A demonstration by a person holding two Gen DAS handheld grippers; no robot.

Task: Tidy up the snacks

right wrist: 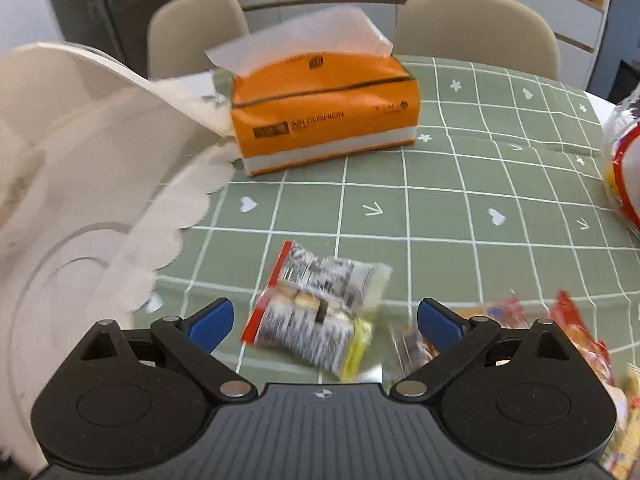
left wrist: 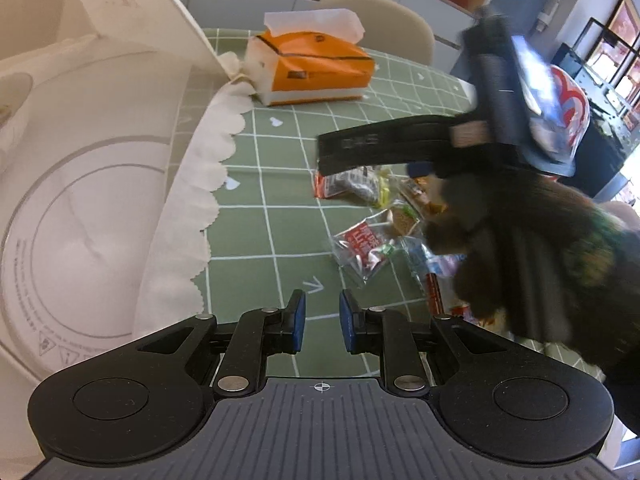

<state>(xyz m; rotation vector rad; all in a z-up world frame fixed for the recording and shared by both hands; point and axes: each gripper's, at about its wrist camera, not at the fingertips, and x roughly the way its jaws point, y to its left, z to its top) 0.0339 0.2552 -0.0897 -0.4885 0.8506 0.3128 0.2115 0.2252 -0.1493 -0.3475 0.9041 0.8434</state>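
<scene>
At far left stands a white lidded container point(right wrist: 60, 184) with a scalloped paper liner point(right wrist: 160, 216), on the green grid tablecloth point(right wrist: 480, 208). Behind it sits an orange tissue pack point(right wrist: 320, 116). The left gripper point(left wrist: 322, 316) has its fingers nearly together with nothing between them, bare cloth beneath. The right gripper point(right wrist: 326, 320) is spread wide, hovering over a black-and-white snack packet point(right wrist: 320, 312) lying between its blue pads point(right wrist: 212, 322), untouched. More snack packets point(right wrist: 580, 340) lie to the right.

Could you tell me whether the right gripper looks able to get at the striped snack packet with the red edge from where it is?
Probably yes: the right gripper hangs with open, empty jaws just above the striped snack packet, nothing between them.
</scene>
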